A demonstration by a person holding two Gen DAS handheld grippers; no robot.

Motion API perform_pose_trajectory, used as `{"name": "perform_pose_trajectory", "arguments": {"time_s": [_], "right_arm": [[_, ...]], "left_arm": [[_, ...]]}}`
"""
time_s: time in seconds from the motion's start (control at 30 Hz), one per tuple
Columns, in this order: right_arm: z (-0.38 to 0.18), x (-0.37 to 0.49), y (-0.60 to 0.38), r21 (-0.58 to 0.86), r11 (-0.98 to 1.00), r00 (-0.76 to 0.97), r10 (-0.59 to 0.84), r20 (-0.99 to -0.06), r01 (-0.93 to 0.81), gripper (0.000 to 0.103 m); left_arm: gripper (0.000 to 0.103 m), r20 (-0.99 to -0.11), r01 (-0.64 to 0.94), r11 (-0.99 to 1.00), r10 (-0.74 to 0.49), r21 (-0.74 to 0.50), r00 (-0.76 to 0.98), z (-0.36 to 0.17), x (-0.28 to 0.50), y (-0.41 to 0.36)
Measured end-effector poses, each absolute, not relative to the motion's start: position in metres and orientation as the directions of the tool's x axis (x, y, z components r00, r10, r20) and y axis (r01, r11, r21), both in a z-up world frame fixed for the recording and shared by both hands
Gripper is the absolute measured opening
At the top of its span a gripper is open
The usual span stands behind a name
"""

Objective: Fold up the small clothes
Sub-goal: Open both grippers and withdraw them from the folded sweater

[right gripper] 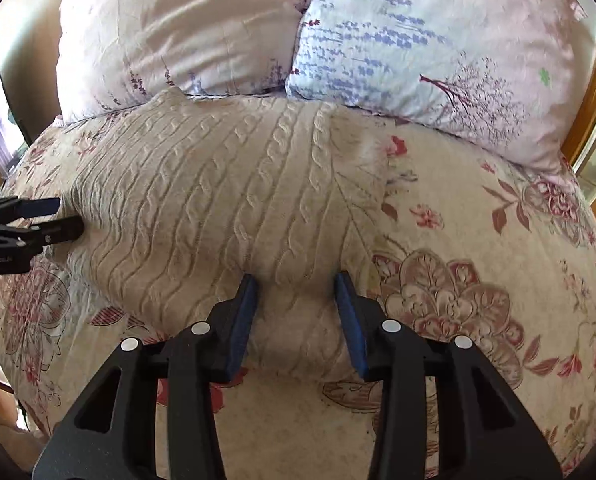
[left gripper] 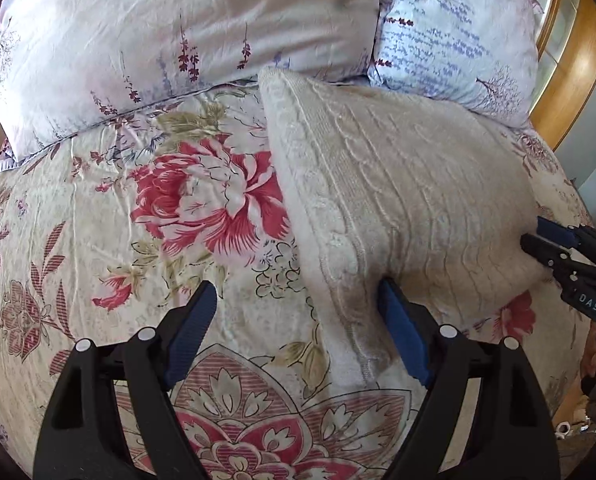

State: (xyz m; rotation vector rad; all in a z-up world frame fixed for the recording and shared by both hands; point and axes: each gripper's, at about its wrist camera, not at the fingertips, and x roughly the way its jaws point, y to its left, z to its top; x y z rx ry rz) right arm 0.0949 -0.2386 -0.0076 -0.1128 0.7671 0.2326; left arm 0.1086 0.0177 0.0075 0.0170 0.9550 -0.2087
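A cream cable-knit sweater (left gripper: 398,184) lies folded on the floral bedspread (left gripper: 97,240); it also shows in the right wrist view (right gripper: 217,200). My left gripper (left gripper: 298,304) is open, its jaws wide apart over the sweater's left near edge, the right finger against the knit. My right gripper (right gripper: 295,292) is open, its jaws straddling the sweater's near edge. In the left wrist view the right gripper (left gripper: 538,236) sits at the sweater's right side. In the right wrist view the left gripper (right gripper: 63,216) sits at the sweater's left side.
Two floral pillows (left gripper: 177,32) (left gripper: 458,40) lie at the head of the bed, just behind the sweater. A wooden bed frame (left gripper: 570,72) curves along the right. Bare bedspread (right gripper: 478,260) lies right of the sweater.
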Motion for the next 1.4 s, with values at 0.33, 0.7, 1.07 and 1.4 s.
{"name": "perform_pose_trajectory", "arguments": {"time_s": [0.33,0.7,1.07,1.4], "right_arm": [[0.023,0.071,-0.253,0.009,0.989,0.757,0.116,-0.643,-0.144,0.084],[0.045,0.036,-0.255,-0.113,0.993,0.851,-0.094,-0.516,0.041,0.102],[0.016,0.036,-0.238,-0.053,0.996,0.777,0.019,-0.629,-0.068,0.102],[-0.009,0.045,-0.229,-0.025,0.995,0.695,0.049,-0.717,-0.096,0.102]], "left_arm": [[0.094,-0.747,0.114,0.991,-0.125,-0.067,0.653,0.036,0.075,0.018],[0.101,-0.704,0.057,0.998,-0.055,-0.021,0.708,0.052,0.048,0.008],[0.101,-0.760,0.060,0.998,-0.042,-0.004,0.649,0.027,0.042,-0.011],[0.101,-0.825,0.052,0.998,-0.051,-0.026,0.563,0.005,0.049,-0.018]]}}
